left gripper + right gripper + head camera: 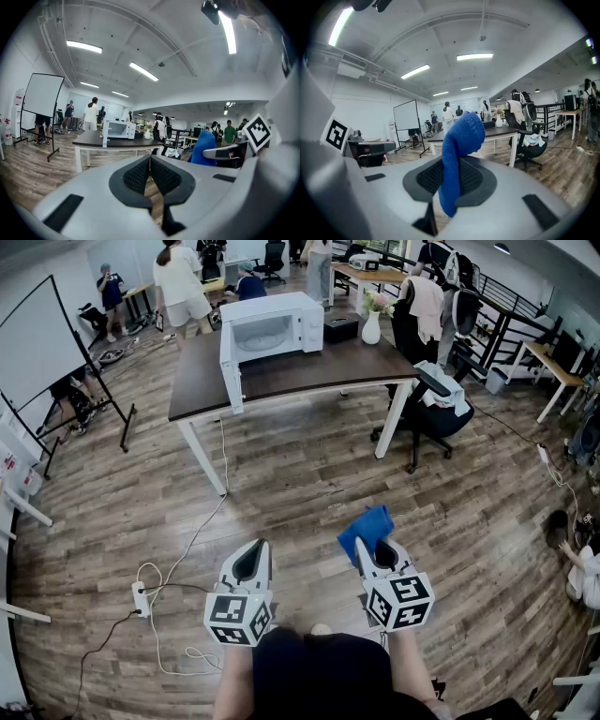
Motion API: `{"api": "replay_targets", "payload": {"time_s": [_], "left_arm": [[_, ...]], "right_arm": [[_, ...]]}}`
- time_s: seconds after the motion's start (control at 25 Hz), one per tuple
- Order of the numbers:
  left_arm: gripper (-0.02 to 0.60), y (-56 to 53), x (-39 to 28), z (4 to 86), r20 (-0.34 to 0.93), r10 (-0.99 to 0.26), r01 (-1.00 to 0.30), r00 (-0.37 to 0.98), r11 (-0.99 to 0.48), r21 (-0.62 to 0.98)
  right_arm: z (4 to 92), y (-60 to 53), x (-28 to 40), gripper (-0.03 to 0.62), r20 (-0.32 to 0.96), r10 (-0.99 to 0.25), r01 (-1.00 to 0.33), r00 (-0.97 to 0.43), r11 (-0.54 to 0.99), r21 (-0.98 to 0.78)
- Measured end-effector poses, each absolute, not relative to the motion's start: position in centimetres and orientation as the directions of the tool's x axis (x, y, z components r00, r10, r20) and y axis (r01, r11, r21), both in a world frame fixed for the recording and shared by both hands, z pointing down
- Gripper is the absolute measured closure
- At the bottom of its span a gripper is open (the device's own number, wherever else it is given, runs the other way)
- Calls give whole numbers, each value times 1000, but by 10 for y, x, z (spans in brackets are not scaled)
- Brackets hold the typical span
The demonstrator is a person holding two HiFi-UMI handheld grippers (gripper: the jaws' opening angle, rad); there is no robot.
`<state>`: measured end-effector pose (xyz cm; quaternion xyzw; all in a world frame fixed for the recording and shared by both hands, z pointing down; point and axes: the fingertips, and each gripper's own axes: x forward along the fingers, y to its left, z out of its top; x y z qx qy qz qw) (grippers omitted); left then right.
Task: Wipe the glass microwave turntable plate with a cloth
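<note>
Cloth (366, 523) looked soft, limp and light, pinched mid-fold by the right gripper (368, 549) at lower centre, the left gripper (254, 557) pressed together on nothing.

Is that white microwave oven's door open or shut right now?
Open. On the dark table, the white microwave oven shows its cavity, and its door stands swung out to one side.

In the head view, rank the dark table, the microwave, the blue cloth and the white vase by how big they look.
1. dark table
2. microwave
3. blue cloth, though it is nearest the camera, so its place is unsure
4. white vase
</note>
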<state>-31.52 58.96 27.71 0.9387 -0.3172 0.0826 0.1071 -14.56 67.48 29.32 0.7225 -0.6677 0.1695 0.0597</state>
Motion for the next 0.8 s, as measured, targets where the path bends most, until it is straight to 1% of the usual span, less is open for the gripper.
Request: {"api": "replay_targets", "payload": {"time_s": [0.32,0.8], "left_arm": [[575,595,-305,280,231,-574,-612,786,-777,149],[575,591,-293,284,255,-580,-622,774,-772,131]], "right_arm": [[295,678,-135,543,312,-949,-980,53,-110,-168],[301,667,-121,542,335,-941,-975,46,-115,-189]]}}
